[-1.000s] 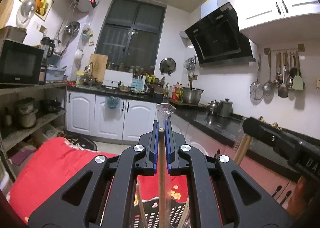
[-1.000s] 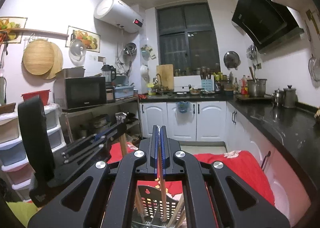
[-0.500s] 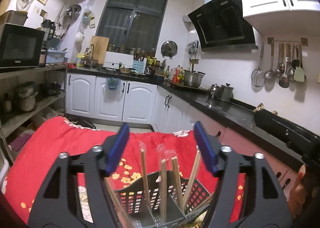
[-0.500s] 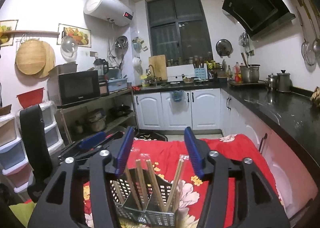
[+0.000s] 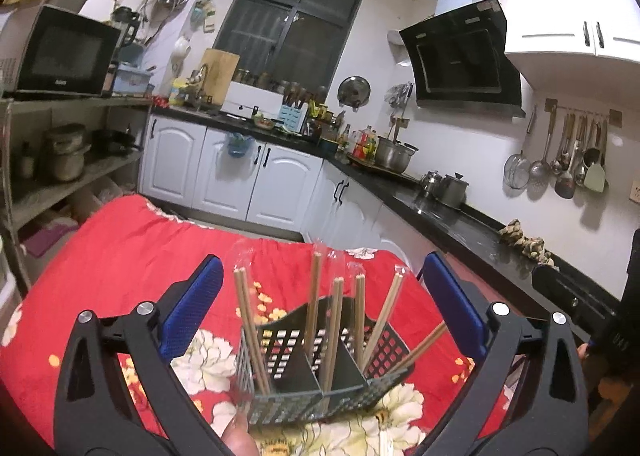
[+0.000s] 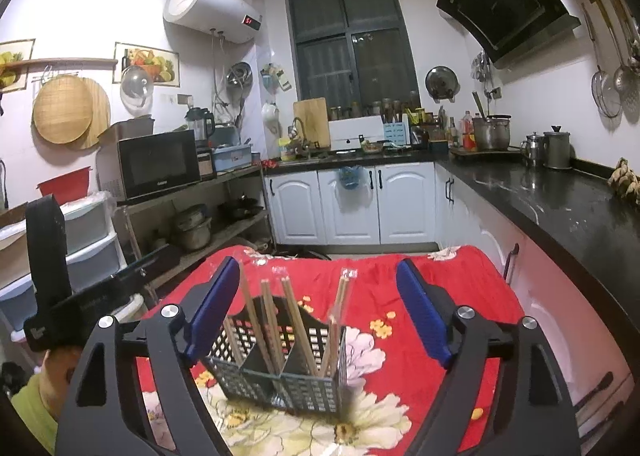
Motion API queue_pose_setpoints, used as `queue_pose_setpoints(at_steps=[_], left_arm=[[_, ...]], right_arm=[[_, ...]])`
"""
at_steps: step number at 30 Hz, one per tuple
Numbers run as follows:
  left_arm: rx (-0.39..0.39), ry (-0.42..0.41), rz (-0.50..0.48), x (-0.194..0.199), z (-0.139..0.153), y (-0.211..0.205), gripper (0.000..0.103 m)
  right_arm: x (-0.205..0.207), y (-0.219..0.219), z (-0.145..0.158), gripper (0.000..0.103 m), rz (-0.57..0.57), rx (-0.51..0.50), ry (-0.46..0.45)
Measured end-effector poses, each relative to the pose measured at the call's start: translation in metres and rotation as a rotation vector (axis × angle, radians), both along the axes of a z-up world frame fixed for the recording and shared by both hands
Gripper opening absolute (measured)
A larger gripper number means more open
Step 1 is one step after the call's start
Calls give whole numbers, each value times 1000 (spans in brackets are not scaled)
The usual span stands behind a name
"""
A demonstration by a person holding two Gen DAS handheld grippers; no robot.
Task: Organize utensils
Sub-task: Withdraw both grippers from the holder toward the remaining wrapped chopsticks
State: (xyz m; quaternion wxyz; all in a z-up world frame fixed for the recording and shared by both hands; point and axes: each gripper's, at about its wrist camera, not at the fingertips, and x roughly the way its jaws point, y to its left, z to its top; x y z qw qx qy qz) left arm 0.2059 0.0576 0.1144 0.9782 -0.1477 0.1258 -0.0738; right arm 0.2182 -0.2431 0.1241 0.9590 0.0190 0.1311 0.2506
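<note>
A dark perforated utensil basket [image 5: 280, 412] [image 6: 256, 380] with compartments stands on the red floral tablecloth [image 5: 120, 256] [image 6: 440, 276]. Several wooden chopsticks [image 5: 313, 296] [image 6: 298, 320] in clear sleeves stand upright or leaning in it. My left gripper [image 5: 322, 288] hovers just in front of the basket, its jaws opening wide, and the blue pads touch nothing. My right gripper [image 6: 318, 296] faces the same basket from the other side. Its jaws are opening too, with the sticks beyond them and none gripped.
A black counter [image 5: 460, 224] [image 6: 560, 208] with pots runs along the right over white cabinets. A shelf rack with a microwave [image 5: 60, 52] [image 6: 156, 164] stands on the left. A fingertip [image 5: 240, 436] shows at the bottom edge.
Both grippers were shut on a wooden chopstick a second ago. Both have opened and let go, and sunk a little. The chopsticks now stand in the basket.
</note>
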Motion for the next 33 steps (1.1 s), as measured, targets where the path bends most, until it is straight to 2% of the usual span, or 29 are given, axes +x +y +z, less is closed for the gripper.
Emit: queue_pose_setpoints(at_steps=[17, 33], left_arm=[[18, 74, -19, -32, -28, -3, 92], [85, 250, -28, -41, -90, -6, 92]], right_arm=[[-29, -1, -38, 81, 38, -55, 68], [-37, 4, -98, 81, 45, -102, 213]])
